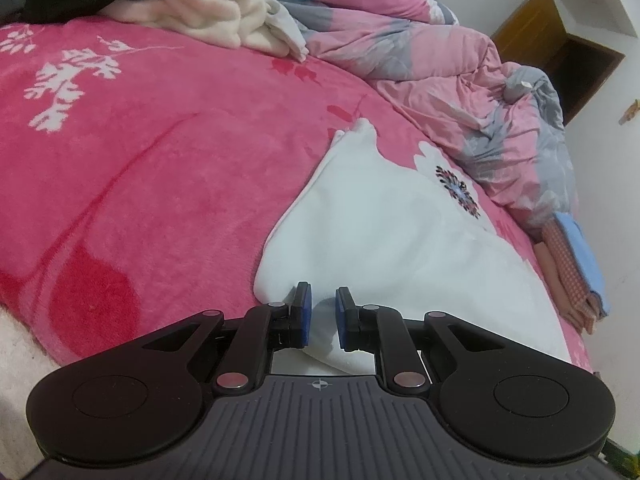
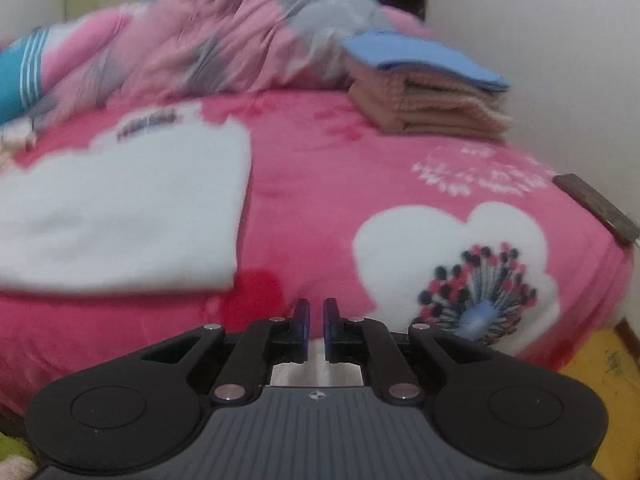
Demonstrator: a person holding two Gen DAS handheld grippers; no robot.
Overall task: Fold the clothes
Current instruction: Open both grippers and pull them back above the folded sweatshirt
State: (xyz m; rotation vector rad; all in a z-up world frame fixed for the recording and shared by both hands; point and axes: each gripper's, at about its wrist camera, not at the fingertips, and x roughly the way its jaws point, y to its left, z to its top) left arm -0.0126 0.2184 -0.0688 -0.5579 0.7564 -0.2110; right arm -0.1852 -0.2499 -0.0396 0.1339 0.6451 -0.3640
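A white garment (image 1: 384, 240) lies folded on the pink blanket (image 1: 160, 152). My left gripper (image 1: 324, 312) sits at the garment's near corner, its blue pads a small gap apart with white cloth showing between them. In the right wrist view the same white garment (image 2: 120, 208) lies at the left, blurred. My right gripper (image 2: 316, 320) is over the pink blanket (image 2: 312, 184) near the bed's front edge, to the right of the garment, its pads nearly together with nothing between them.
A stack of folded clothes (image 2: 432, 92) with a blue piece on top sits at the far right by the wall, also in the left wrist view (image 1: 576, 272). A crumpled pink and grey quilt (image 1: 460, 80) lies behind. Cream and black clothes (image 1: 200, 8) are piled far left.
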